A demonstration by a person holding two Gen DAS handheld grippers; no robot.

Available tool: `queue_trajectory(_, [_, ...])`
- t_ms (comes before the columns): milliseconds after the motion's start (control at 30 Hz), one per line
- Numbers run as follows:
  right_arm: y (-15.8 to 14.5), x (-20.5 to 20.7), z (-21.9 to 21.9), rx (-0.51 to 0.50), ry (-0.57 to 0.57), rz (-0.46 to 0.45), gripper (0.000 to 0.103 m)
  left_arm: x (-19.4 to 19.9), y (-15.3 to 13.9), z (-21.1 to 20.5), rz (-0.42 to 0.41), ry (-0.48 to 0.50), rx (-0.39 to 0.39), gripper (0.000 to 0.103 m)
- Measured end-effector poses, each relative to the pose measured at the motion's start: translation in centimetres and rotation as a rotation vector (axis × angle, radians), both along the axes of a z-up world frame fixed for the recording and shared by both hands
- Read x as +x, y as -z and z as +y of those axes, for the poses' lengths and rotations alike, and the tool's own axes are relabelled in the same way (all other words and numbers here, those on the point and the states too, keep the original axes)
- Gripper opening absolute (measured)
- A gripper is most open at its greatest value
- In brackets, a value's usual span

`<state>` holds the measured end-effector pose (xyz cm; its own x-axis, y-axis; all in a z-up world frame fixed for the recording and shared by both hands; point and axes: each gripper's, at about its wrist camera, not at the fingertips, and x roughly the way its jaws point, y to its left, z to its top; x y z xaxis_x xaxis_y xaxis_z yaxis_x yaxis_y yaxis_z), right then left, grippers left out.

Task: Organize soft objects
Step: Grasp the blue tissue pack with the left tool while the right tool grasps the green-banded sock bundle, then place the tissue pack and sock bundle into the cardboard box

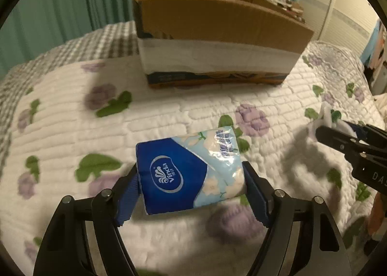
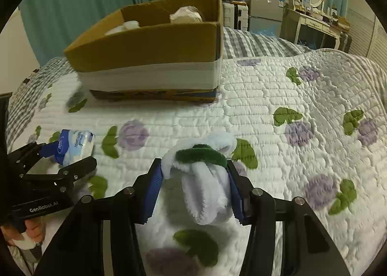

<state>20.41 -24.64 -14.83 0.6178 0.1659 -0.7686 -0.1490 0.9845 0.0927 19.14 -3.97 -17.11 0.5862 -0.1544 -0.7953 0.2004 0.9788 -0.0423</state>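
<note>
transport is the step in hand: left tool point(image 1: 191, 174) is clamped on the tissue pack point(image 1: 191, 167), right tool point(image 2: 194, 184) on the fuzzy sock point(image 2: 205, 186), both above the bed point(image 2: 278, 97). next, each load needs carrying over the cardboard box point(image 2: 150, 46) rim and releasing inside.

Tissue pack point(image 1: 191, 169) blue, white floral; sock point(image 2: 205, 186) pale blue, green cuff; quilt point(image 2: 278, 97) white, purple flowers, green leaves; box point(image 2: 154, 58) brown, white band.
</note>
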Motion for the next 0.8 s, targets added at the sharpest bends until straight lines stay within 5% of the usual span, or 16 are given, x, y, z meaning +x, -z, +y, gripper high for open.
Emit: queue_trajectory(800, [-20.1, -8.8, 3.5, -0.017, -0.115, -0.325, 0.05, -8.5, -17.3, 2.2, -0.343, 0.016, -0.012, 0.077])
